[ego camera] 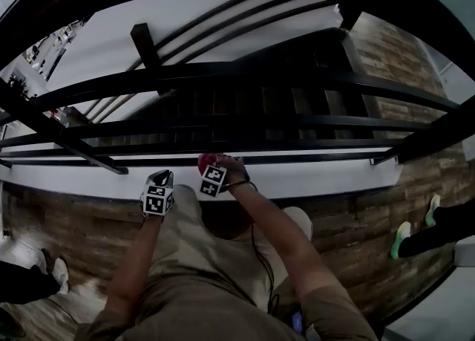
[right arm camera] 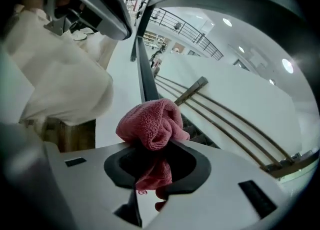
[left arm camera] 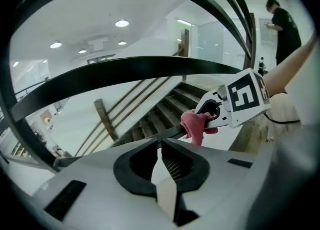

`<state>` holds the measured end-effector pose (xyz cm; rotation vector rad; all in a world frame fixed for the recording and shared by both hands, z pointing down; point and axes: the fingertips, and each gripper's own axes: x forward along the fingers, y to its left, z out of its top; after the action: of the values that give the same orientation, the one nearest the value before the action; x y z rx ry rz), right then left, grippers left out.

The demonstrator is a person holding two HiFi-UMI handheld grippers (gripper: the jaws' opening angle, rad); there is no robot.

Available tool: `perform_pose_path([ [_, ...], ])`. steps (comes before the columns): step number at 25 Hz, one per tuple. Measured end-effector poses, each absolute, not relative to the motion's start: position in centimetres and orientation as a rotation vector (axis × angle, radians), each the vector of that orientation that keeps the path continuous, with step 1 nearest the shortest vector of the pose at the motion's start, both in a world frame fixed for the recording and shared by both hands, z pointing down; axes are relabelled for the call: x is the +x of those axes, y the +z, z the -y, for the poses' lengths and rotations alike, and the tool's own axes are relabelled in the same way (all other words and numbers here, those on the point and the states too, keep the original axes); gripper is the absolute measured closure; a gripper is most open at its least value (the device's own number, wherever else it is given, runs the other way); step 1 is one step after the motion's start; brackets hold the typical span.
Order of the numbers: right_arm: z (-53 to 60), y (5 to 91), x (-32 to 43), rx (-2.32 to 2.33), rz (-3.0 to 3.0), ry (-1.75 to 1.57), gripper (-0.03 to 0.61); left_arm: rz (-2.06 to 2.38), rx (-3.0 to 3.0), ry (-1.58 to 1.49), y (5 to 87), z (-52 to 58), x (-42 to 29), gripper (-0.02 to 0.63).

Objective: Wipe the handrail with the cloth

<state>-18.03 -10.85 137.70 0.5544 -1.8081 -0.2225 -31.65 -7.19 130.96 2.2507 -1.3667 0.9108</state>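
1. Because the cloth [right arm camera: 152,124] is bunched between the jaws of the right gripper [right arm camera: 152,174], a rounded wad is left standing proud of the tips. Soft fabric, not hard plastic, is thus presented to the handrail [right arm camera: 144,71].
2. The right gripper's jaws are seen part-way closed with the fabric caught between them. The hold is judged firm enough for rubbing.
3. The wad is carried right up to the near side of the handrail. Whether contact has been made cannot be told.
4. The left gripper [left arm camera: 160,160] is shown with its jaws pressed together and nothing between them. It is held on the near side of the handrail, just beside the right gripper, presumably so that it is kept out of the cloth's way.
5. The cloth is seen to be pinkish-red towelling, with a fine looped pile and soft crumpled folds.
6. The handrail is formed of long, flat, black bars, smooth and probably metal.
7. The gripper bodies are moulded in pale plastic, and the pads are dark and ribbed.
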Motion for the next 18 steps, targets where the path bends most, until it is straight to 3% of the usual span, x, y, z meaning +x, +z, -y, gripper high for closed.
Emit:
perform_pose_path([
  [10,10.0,138.7,7.7,0.731,1.625,-0.094,0.474,0.964,2.559,0.936,130.4,8.0,-8.1,0.595],
  [15,10.1,138.9,22.1,0.864,1.481,-0.049,0.459,0.831,2.634,0.933,130.4,7.3,-1.3,0.595],
  [18,9.5,139.0,25.2,0.852,1.481,-0.087,0.457,0.782,2.663,0.922,129.3,6.0,0.0,0.595],
])
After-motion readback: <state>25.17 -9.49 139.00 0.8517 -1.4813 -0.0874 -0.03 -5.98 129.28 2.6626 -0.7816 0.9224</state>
